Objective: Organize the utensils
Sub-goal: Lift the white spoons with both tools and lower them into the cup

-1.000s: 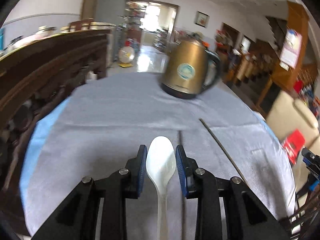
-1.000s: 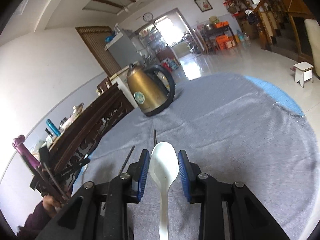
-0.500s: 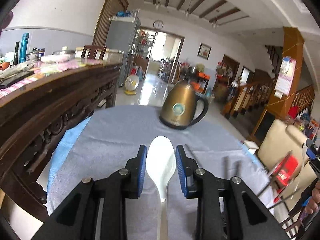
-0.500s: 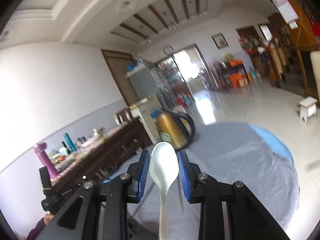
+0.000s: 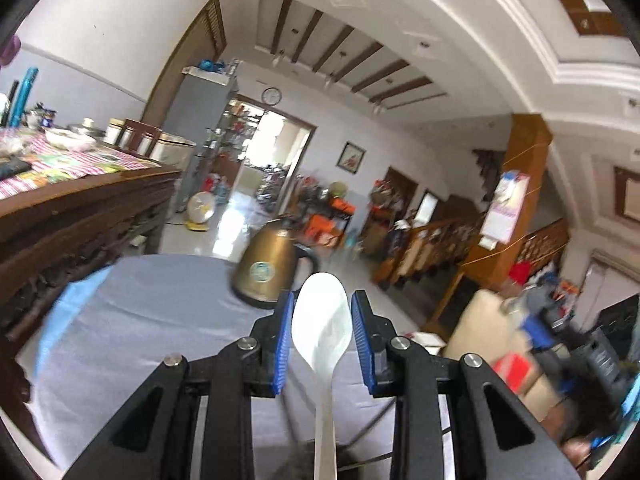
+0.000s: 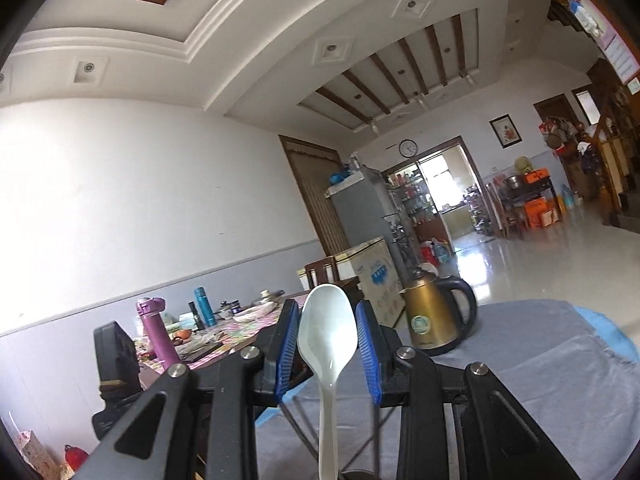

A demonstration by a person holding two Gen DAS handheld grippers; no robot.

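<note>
In the left wrist view, the left gripper [image 5: 322, 334] has its blue-padded jaws set narrowly around a white plastic spoon [image 5: 322, 330]; the bowl stands up between the pads at lower centre and the handle runs straight down out of the bottom of the frame. A sliver of gap shows on each side of the bowl, so the pictures do not settle whether the pads actually press it. Just beyond the jaws, slightly left of centre, a gold electric kettle [image 5: 267, 270] with a black handle stands on a table covered by a grey cloth [image 5: 152, 312], whose blue edge shows at the lower left. A dark carved wooden sideboard [image 5: 80, 216] fills the left edge, its top crowded with dishes. In the right wrist view, the right gripper [image 6: 327, 348] shows the same arrangement: a second white spoon [image 6: 327, 330] upright between its blue pads at lower centre, handle down, grip equally unclear. To the right of these jaws the kettle [image 6: 430, 314] sits on the grey cloth [image 6: 552, 360]. At the lower left stand a purple bottle [image 6: 155, 330] and a teal flask [image 6: 201, 306] on the cluttered sideboard top.
</note>
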